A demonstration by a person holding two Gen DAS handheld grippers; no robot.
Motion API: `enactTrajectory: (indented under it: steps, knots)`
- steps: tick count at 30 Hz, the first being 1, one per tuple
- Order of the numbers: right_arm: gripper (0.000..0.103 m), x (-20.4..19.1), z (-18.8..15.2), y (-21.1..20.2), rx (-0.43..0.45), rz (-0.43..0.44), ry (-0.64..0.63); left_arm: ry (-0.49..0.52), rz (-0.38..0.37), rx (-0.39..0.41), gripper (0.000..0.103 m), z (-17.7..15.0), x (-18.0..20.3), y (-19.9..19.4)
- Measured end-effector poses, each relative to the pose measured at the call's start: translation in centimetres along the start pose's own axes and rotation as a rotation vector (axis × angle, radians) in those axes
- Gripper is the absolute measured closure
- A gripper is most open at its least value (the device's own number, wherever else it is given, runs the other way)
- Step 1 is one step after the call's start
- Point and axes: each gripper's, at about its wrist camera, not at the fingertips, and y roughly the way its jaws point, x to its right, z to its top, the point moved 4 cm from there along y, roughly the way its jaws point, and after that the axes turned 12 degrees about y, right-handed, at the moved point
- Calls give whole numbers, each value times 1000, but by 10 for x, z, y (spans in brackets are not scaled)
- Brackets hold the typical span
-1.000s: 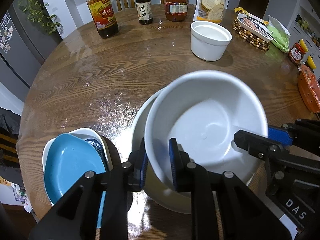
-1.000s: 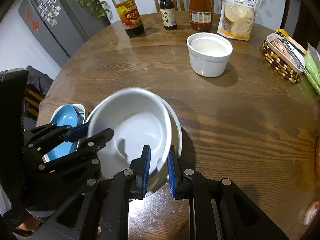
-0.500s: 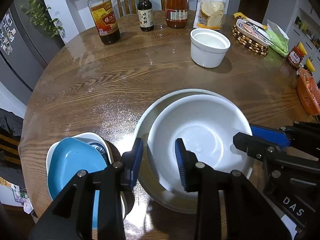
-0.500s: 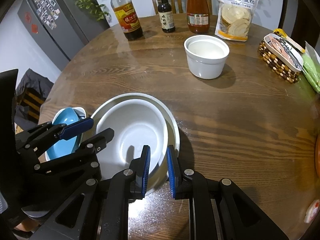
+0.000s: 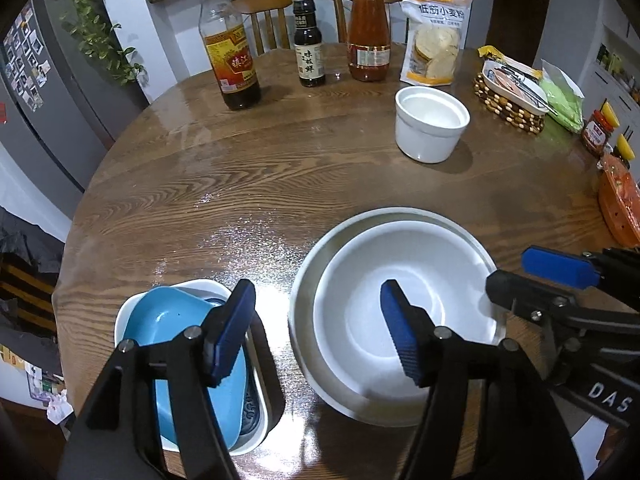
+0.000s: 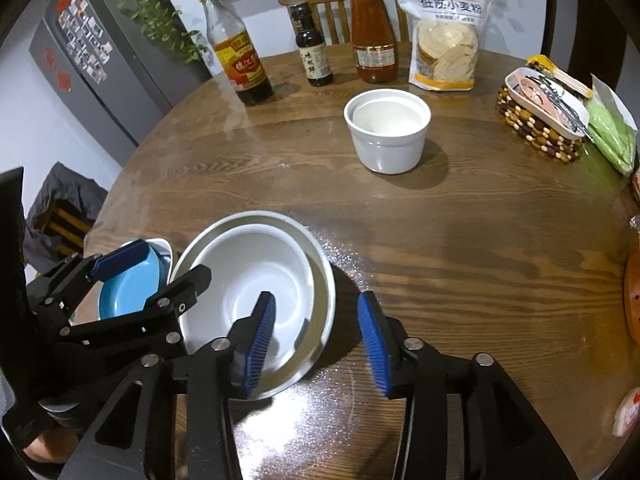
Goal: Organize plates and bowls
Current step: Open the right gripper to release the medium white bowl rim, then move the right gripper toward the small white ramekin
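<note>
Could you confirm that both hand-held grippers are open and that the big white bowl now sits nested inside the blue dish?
Not quite. Both the left hand-held gripper and the right hand-held gripper are open, but the big white bowl sits nested in the wider white bowl, not the blue dish, which lies beside it in its own white dish. The right wrist view shows this.

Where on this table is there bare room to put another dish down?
Bare wood stretches between the nested white bowls and the white ramekin, and left toward the vinegar bottle. The near edge is crowded: blue dish stack, bowls, and both open tongs.
</note>
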Motion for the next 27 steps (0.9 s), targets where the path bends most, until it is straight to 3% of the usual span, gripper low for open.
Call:
enactTrajectory:
  steps: [6, 20, 27]
  knots:
    - [45, 2, 3, -1, 2, 5, 25, -19, 11, -2, 23, 2, -6, 0]
    - [44, 23, -18, -25, 39, 2, 79, -70, -54, -59, 5, 19, -14, 9]
    - [44, 50, -28, -43, 77, -13, 138, -13, -89, -93, 5, 26, 6, 13]
